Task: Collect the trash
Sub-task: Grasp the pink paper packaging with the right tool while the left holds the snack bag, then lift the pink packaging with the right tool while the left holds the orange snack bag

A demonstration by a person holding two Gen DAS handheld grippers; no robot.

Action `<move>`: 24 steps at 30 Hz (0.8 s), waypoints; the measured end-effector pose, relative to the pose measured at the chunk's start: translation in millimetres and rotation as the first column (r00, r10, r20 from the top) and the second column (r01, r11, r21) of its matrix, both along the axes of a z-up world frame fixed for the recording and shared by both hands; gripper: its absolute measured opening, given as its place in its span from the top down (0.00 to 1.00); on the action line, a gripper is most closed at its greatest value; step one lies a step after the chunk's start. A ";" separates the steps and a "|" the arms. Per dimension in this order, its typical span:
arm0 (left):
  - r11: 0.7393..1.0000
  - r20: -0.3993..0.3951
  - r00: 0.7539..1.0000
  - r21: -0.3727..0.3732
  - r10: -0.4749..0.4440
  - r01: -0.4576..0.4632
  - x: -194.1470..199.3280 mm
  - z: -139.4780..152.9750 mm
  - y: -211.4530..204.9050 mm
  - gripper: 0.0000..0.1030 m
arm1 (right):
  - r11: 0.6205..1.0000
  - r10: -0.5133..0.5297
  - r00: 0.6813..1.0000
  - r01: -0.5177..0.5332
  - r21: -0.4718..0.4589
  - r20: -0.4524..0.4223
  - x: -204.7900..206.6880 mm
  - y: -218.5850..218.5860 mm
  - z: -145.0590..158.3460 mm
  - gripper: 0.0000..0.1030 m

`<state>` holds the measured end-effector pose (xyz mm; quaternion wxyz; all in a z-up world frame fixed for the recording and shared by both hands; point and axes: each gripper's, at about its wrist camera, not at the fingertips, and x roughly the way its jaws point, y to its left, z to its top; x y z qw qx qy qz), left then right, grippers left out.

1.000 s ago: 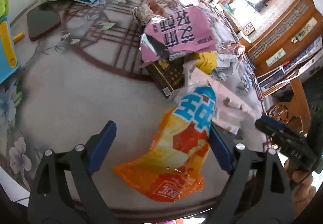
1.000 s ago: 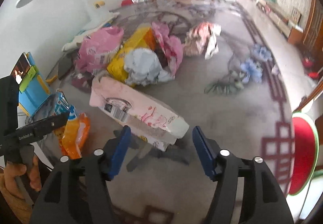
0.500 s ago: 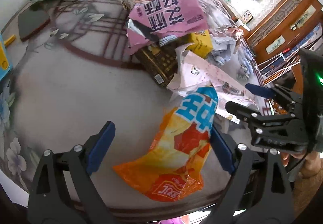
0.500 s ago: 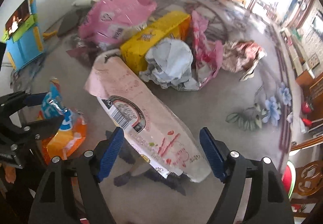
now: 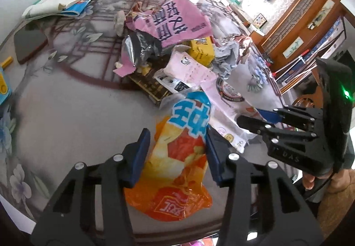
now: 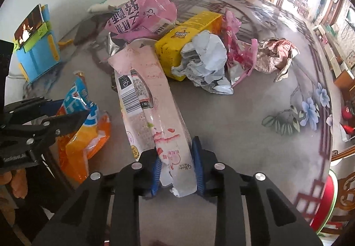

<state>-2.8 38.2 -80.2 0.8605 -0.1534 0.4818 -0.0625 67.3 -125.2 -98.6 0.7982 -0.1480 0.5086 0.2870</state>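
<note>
An orange and blue snack bag (image 5: pixel 179 157) lies near the table's front edge; my left gripper (image 5: pixel 177 146) has its blue pads on both sides of it, narrowed against the bag. The bag also shows in the right wrist view (image 6: pixel 86 126). A long pale pink wrapper (image 6: pixel 150 104) lies beside it; my right gripper (image 6: pixel 177 168) is shut on its near end. The wrapper also shows in the left wrist view (image 5: pixel 221 99), with the right gripper (image 5: pixel 257 117) on it.
Behind lie a pink bag (image 6: pixel 142 15), a yellow carton (image 6: pixel 188 33), crumpled grey paper (image 6: pixel 206 61), a red-pink wrapper (image 6: pixel 237 46) and brown crumpled paper (image 6: pixel 275 55). A blue toy stand (image 6: pixel 37 50) is at the left. Papers (image 5: pixel 62 2) and a dark pad (image 5: pixel 28 44) lie far left.
Both grippers have closed: the left jaws narrowed around the snack bag, the right jaws moved forward and shut on the pink wrapper's near end.
</note>
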 end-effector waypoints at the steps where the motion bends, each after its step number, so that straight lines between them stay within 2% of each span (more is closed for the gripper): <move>1: 1.000 -0.013 1.000 -0.003 0.011 -0.011 0.9 -2.3 1.9 0.55 | 1.000 -0.001 1.000 0.001 -0.006 0.002 -0.7 1.0 -0.5 0.76; 4: 0.999 -0.038 0.999 -0.024 0.034 -0.035 2.3 -5.5 7.6 0.51 | 1.000 0.002 1.000 -0.002 -0.016 0.001 -2.8 3.5 -1.1 0.75; 6: 0.998 -0.030 0.999 -0.046 0.034 -0.035 1.7 -3.1 8.0 0.42 | 1.000 -0.002 1.000 0.002 -0.015 0.003 -8.4 4.1 0.0 0.75; 8: 0.998 -0.005 1.000 -0.061 0.028 -0.028 0.3 1.6 7.0 0.29 | 1.000 -0.008 1.000 0.008 -0.011 0.003 -7.7 3.4 -1.0 0.73; 10: 0.998 0.020 1.000 -0.060 0.024 -0.023 -0.8 5.9 5.7 0.24 | 1.000 -0.027 1.000 0.027 0.009 0.010 -7.9 0.4 1.3 0.70; 13: 0.998 0.017 0.999 -0.051 0.029 -0.028 0.5 5.2 4.3 0.23 | 0.991 -0.060 0.998 0.062 0.120 -0.013 -4.5 -9.3 11.3 0.63; 16: 0.995 0.001 0.999 -0.081 0.055 -0.054 2.0 1.1 11.1 0.23 | 0.970 -0.042 0.999 0.047 0.240 -0.025 -6.2 -13.4 23.5 0.55; 18: 0.990 0.001 0.997 -0.114 0.082 -0.082 1.8 0.9 17.1 0.23 | 0.971 0.003 1.000 -0.001 0.241 -0.007 -11.6 -6.7 27.3 0.49; 20: 0.985 0.003 0.995 -0.136 0.103 -0.102 0.2 1.7 21.3 0.23 | 0.972 0.056 0.998 -0.056 0.228 0.007 -18.3 3.1 29.1 0.48; 24: 0.972 0.000 0.992 -0.200 0.129 -0.126 -0.6 -0.1 27.8 0.23 | 0.959 0.174 0.984 -0.176 0.221 0.027 -35.2 21.9 31.2 0.40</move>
